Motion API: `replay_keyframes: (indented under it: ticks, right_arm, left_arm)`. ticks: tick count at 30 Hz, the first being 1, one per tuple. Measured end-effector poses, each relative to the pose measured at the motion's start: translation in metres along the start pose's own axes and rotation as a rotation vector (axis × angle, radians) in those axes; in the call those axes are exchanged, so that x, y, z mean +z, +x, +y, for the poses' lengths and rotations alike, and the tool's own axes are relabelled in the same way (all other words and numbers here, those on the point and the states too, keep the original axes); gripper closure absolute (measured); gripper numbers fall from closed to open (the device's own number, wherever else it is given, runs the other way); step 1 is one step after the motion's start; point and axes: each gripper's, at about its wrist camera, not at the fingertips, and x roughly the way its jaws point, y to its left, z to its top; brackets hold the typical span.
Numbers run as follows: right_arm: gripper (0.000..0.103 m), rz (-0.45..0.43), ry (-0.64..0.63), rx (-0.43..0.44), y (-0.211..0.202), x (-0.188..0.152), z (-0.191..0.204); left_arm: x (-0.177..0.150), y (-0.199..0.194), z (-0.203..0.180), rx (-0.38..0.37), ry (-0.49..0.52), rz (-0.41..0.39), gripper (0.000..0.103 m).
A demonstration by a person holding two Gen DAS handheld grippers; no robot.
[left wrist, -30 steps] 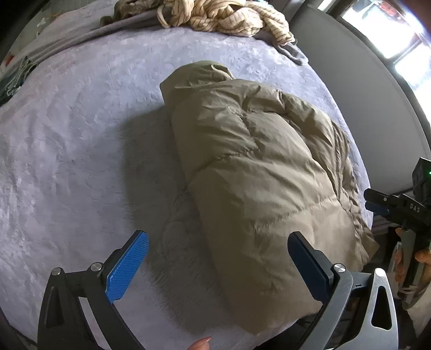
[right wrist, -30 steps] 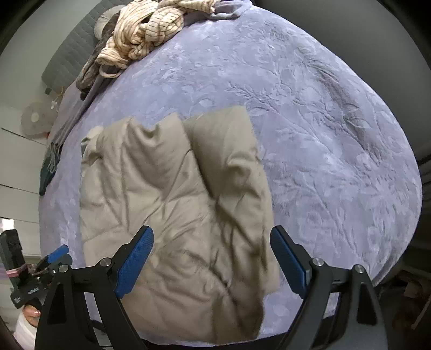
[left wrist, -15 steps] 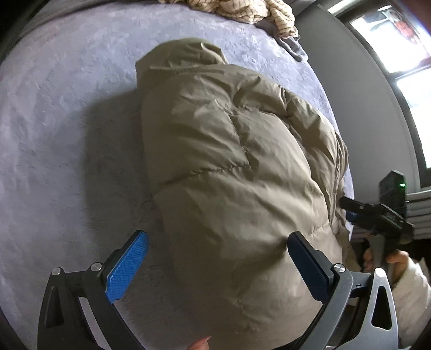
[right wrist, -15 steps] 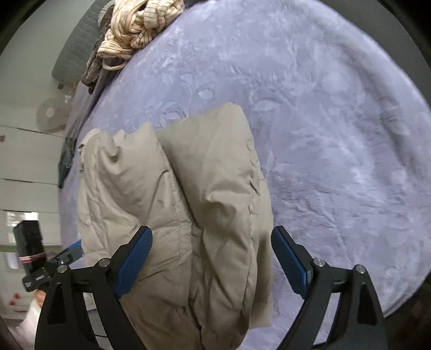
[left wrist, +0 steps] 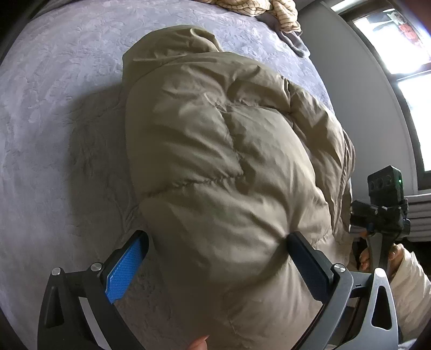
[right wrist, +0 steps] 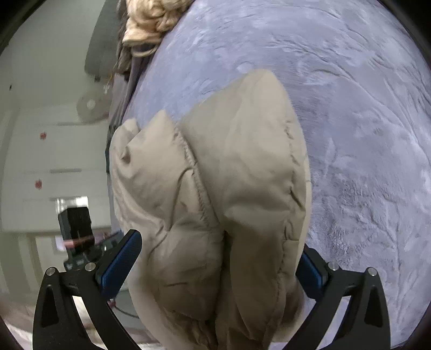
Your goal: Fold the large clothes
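**Both tools wide over the folded puffer jacket**

Left tool [left wrist: 215, 258] stands wide open at the near end of the khaki puffer jacket [left wrist: 223, 167]; its right finger presses into the padding, and its blue left pad [left wrist: 125, 269] stands beside the jacket's edge over the bedspread. Right tool [right wrist: 215, 258] is also spread wide, its jaws having just been opening, and the jacket's near end bulges up between them; whether the pads press on the fabric cannot be told. The jacket lies folded lengthwise on the lavender bedspread [left wrist: 54, 121], hood end away from the person. A heap of striped cream clothes [left wrist: 269, 8] sits at the far edge of the bed, well apart from the jacket. The right tool's handle and the person's fingers show at the left view's right edge.
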Motion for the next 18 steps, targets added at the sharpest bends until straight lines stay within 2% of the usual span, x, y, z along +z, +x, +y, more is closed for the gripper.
replay_keyframes:
  ticks: [2, 4, 6, 8, 14, 16, 18]
  right_arm:
    - [0.0, 0.036, -0.044, -0.046, 0.004, 0.002, 0.007]
    - [0.0, 0.075, -0.095, -0.102, 0.012, 0.005, 0.013]
    - [0.0, 0.095, -0.119, -0.146, 0.022, 0.01, 0.013]
    - [0.0, 0.104, -0.114, -0.153, 0.029, 0.017, 0.007]
    - [0.0, 0.149, -0.023, -0.051, 0.055, 0.044, -0.018]
    - [0.0, 0.154, -0.016, -0.006, 0.06, 0.049, -0.017]
    - [0.0, 0.166, -0.025, 0.04, 0.067, 0.05, -0.013]
  left_arm:
    - [0.002, -0.001, 0.007, -0.045, -0.008, 0.003, 0.0]
    - [0.006, 0.004, 0.021, -0.138, -0.03, 0.023, 0.0]
    - [0.01, 0.012, 0.032, -0.172, -0.046, 0.038, 0.0]
    - [0.013, 0.022, 0.041, -0.218, -0.054, 0.051, 0.0]
    - [0.025, 0.053, 0.053, -0.323, -0.133, 0.085, 0.0]
    - [0.027, 0.059, 0.048, -0.326, -0.151, 0.091, 0.0]
    - [0.028, 0.06, 0.039, -0.281, -0.14, 0.086, 0.0]
